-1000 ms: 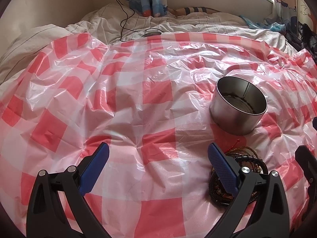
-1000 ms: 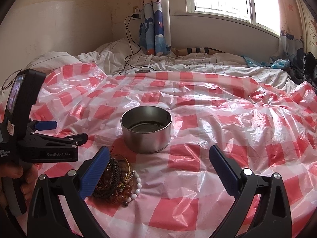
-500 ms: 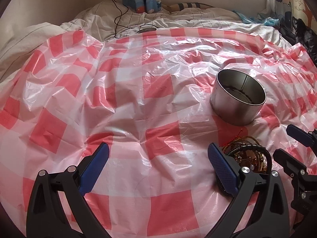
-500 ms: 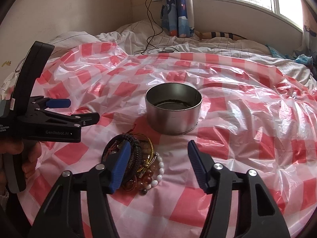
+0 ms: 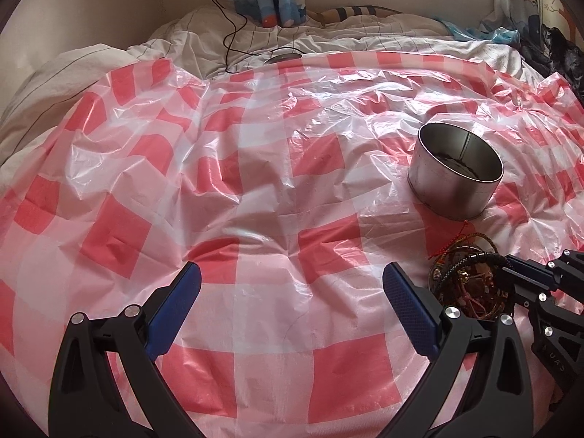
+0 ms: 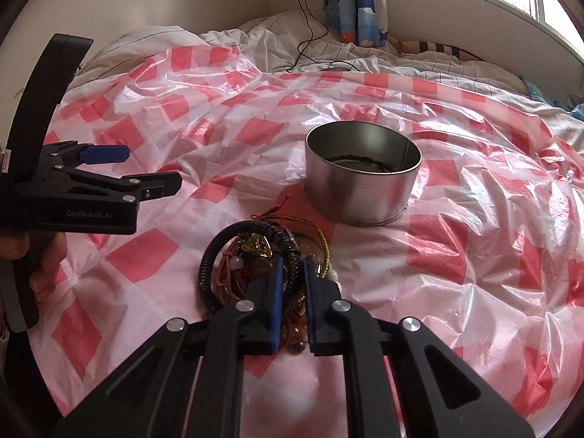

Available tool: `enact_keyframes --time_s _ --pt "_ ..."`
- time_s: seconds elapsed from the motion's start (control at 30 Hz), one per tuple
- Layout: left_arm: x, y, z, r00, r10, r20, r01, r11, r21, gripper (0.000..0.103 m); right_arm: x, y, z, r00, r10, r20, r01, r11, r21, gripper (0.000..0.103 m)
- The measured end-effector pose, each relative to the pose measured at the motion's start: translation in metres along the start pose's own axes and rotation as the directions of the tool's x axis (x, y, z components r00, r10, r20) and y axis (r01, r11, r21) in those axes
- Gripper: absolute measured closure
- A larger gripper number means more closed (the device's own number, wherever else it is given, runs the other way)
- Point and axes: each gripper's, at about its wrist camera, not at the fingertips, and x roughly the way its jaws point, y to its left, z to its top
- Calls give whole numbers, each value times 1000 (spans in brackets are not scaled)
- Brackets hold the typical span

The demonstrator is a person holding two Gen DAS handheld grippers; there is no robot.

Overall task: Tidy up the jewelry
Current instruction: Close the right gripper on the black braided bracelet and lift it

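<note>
Checked plastic sheet point(image 6: 474, 255) spread over a bed, crinkled and glossy, likely slick under anything dragged. Ahead of the right jaws and slightly to their right, a round metal tin point(image 6: 361, 186), open-topped, something dark already in its bottom. Between tin and jaws, a heap of bracelets point(image 5: 471, 284): beads, cords, gold chain, all tangled.

Right gripper point(image 6: 291, 273) closed narrow on a black braided cord point(image 6: 211, 255), its loop arching off to the left of the jaws. Whether pinched firm or only bracketed, hard to say. Left gripper point(image 5: 292, 292) wide apart, nothing between, heap lying just right of its right jaw.

Judgement: light, limp stuff, apt to snag and drag neighbours up with it; beads possibly chippable. Best taken by one strand at the top of its arch, lifted slowly to shed the rest.

Readable on the left gripper's body: "GenRobot.AI" point(image 6: 93, 214).
</note>
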Motion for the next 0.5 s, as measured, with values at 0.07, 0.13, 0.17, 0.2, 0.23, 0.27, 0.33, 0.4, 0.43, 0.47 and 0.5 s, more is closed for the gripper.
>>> enact_keyframes --time_s 0.07,0.13,0.17,0.2,0.23,0.27,0.33,0.4,0.43,0.47,0.5 --pt "0 1 0 1000 -14 0 14 1000 -10 7 -4 -4 1 999 32 9 -32 999 27 92" --pt "-1 3 1 999 -47 -2 47 999 -25 7 -7 -11 2 997 71 22 -72 995 69 92" --pt "-1 3 1 997 -75 -2 75 997 -34 7 -10 -14 2 996 86 32 -89 992 92 92" --pt "-1 4 2 994 -107 -3 106 993 -43 7 -12 -19 3 994 101 41 -105 988 115 92" --pt "0 3 2 990 -141 -5 140 989 -52 7 -14 -23 4 992 111 51 -117 984 137 92" --pt "0 2 2 984 -177 -7 176 983 -57 7 -17 -27 5 991 115 64 -124 980 157 92" --pt "0 -2 1 967 -256 -7 256 965 -60 7 -24 -38 7 990 107 92 -123 972 199 92" --pt "0 -12 0 944 -330 -6 329 943 -47 7 -34 -52 8 990 71 123 -99 964 246 92" --pt "-2 -18 0 930 -367 -4 367 930 -31 7 -38 -60 8 988 60 139 -97 956 277 92" --pt "-4 -26 -1 922 -387 1 387 922 -9 7 -41 -70 7 986 56 155 -104 943 315 92" --pt "-8 -34 -1 919 -394 12 394 919 22 7 -45 -79 6 983 58 172 -116 928 353 92"
